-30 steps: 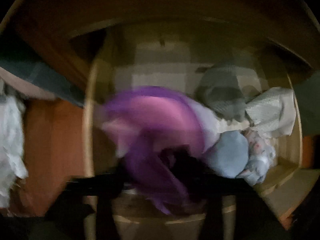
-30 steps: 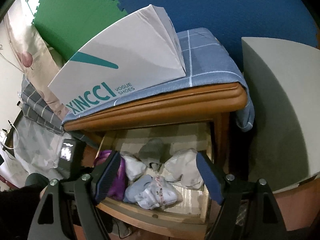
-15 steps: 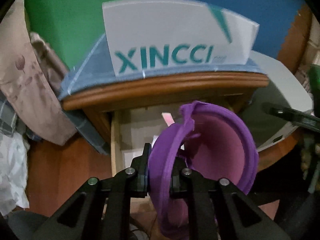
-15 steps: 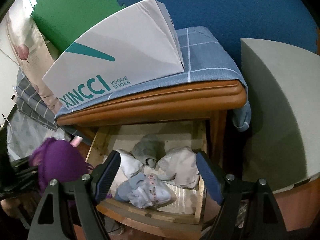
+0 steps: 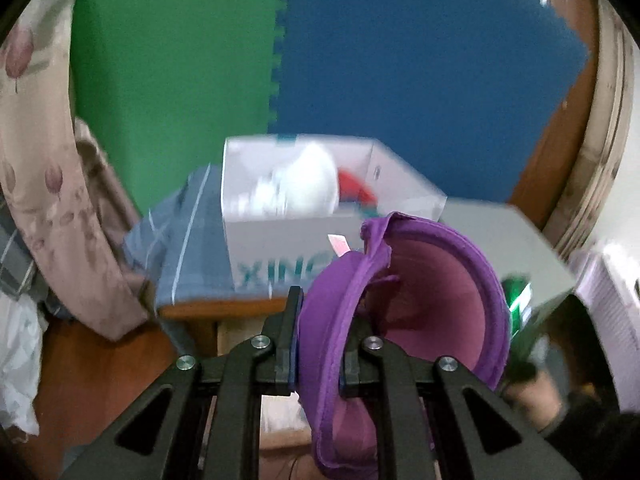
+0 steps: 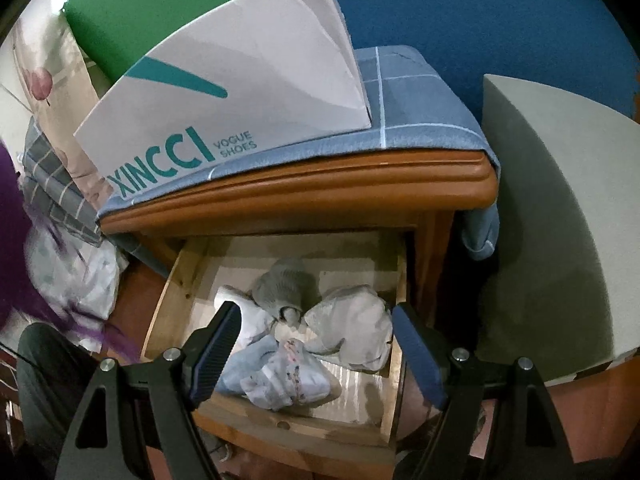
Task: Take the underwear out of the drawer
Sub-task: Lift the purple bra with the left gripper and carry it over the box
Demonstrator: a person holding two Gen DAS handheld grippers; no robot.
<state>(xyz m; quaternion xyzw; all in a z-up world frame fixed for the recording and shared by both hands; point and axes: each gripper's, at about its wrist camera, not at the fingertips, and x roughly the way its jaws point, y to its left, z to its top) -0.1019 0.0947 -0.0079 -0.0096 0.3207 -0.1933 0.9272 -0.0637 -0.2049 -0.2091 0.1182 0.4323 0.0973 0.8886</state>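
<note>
My left gripper (image 5: 320, 308) is shut on a purple bra (image 5: 404, 304), which hangs between its black fingers in front of the nightstand. In the right wrist view the same purple bra (image 6: 16, 216) shows as a blur at the far left edge, outside the drawer. The open wooden drawer (image 6: 164, 292) holds a grey garment (image 6: 286, 286), a white garment (image 6: 352, 326), a pale blue one (image 6: 248, 368) and a floral one (image 6: 296, 380). My right gripper (image 6: 316, 316) hovers above the drawer, open, with nothing between its blue pads.
A white XINCCI shoe box (image 6: 240, 92) stands on the blue checked cloth (image 6: 416, 120) over the nightstand top. A grey box (image 6: 560, 220) stands to the right. Curtain and bedding (image 5: 52, 200) crowd the left side. Green and blue foam mats cover the wall.
The left gripper has lifted the purple bra up out of the drawer and tilted upward, so the box top now shows. The right gripper has stayed over the drawer.
</note>
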